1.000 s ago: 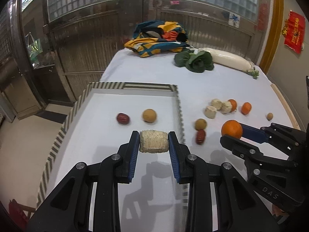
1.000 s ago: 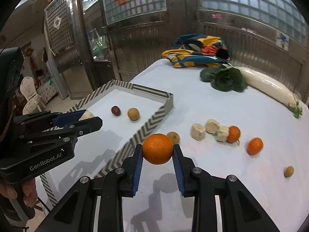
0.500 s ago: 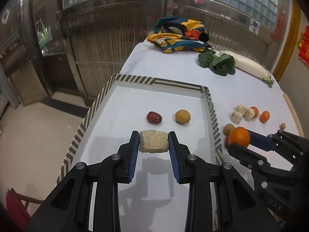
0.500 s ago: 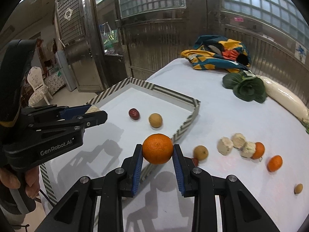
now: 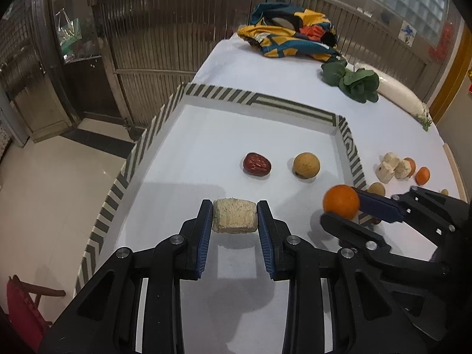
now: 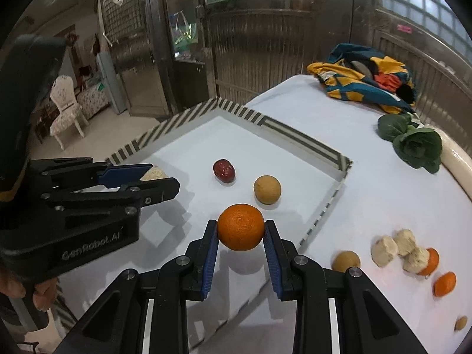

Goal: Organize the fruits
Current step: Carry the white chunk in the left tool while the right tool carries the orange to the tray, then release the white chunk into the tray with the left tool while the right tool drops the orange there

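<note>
Left tongs [image 5: 235, 216] are closed on a pale fibrous chunk [image 5: 234, 215], w/ both blue pads pressed to its sides, hovering over the near part of the tray [image 5: 259, 100]. Right tongs [image 6: 240, 234] are clamped on an orange [image 6: 240, 227], jaws about as wide as the fruit, held above the tray's near-right area just inside the striped right wall.

Step in hand, as I read it: carrying both pieces into the tray for drop-off. Already lying on the tray floor: a red date [image 5: 257, 164] and, right of it, a round tan fruit [image 5: 306, 165], apart from each other and farther in than both tongs.

Next move prob. calls for lowering each piece to the tray floor before opening, esp. the orange, which is round & likely to roll toward the date or tan fruit if let go from height. Keep the two tongs apart; they're side by side.

Still out on the desk [image 6: 368, 194], right of the tray: another tan fruit [image 6: 346, 261], three pale chunks [image 6: 398, 249] bunched together, and two small oranges [image 6: 444, 283], one touching the chunks. Greens [image 6: 416, 144] & a cloth bundle [image 6: 365, 76] sit at the far end.
</note>
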`<state>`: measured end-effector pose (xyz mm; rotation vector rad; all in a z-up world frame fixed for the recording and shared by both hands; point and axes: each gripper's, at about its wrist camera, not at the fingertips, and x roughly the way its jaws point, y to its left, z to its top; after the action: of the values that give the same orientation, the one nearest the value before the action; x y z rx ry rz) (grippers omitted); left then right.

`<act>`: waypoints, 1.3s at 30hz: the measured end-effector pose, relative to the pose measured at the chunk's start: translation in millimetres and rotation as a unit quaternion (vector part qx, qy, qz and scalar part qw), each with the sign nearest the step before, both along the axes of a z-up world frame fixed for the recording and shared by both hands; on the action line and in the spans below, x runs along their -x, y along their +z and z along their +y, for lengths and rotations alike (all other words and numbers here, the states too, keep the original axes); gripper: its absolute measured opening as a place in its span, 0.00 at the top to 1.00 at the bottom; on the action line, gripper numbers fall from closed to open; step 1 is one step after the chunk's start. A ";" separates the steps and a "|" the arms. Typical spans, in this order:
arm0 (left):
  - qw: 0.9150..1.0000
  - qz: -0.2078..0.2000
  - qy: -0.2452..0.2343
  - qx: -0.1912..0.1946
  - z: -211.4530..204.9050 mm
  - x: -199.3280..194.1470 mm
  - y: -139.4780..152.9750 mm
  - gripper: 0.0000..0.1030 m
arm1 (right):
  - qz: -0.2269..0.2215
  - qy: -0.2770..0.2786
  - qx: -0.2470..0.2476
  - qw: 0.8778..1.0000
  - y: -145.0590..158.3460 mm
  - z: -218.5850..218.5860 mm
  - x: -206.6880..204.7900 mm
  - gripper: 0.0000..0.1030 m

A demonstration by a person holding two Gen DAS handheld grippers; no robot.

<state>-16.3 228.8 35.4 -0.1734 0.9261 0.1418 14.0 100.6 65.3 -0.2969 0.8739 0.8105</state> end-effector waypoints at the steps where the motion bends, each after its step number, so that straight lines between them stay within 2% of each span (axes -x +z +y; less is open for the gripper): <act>1: 1.000 0.002 0.000 0.000 0.5 -0.8 -1.8 0.71 | 0.002 0.002 0.002 1.000 -2.2 1.7 -0.8 0.71; 15: 0.999 0.038 0.009 0.009 14.0 -6.6 -16.4 0.71 | 0.022 0.035 0.023 0.999 -24.2 27.9 -8.2 0.70; 17: 0.999 0.036 0.011 0.016 17.9 -5.6 -16.1 0.67 | 0.024 0.035 0.021 0.999 -23.2 27.6 -7.9 0.69; 21: 1.000 0.025 0.006 0.012 15.5 -2.2 -10.3 0.45 | 0.025 0.023 0.006 0.999 -14.5 19.3 -6.4 0.69; 22: 1.000 0.023 0.004 0.014 14.0 -1.4 -8.7 0.42 | 0.024 0.020 -0.001 1.000 -10.0 14.4 -4.7 0.69; 30: 1.000 -0.014 -0.017 0.005 -21.4 13.0 13.9 0.42 | 0.011 -0.030 -0.054 0.998 21.5 -47.4 7.7 0.66; 34: 0.999 -0.035 -0.037 -0.004 -52.6 21.7 27.8 0.42 | 0.003 -0.067 -0.061 0.996 26.7 -83.6 13.9 0.64; 39: 0.997 -0.043 -0.069 0.000 -87.9 26.2 36.6 0.42 | 0.000 -0.106 -0.060 0.993 24.8 -131.3 18.5 0.64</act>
<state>-42.5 140.9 72.0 -0.1142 0.8488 0.0056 -4.4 -30.8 90.1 -0.0952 0.8381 0.6613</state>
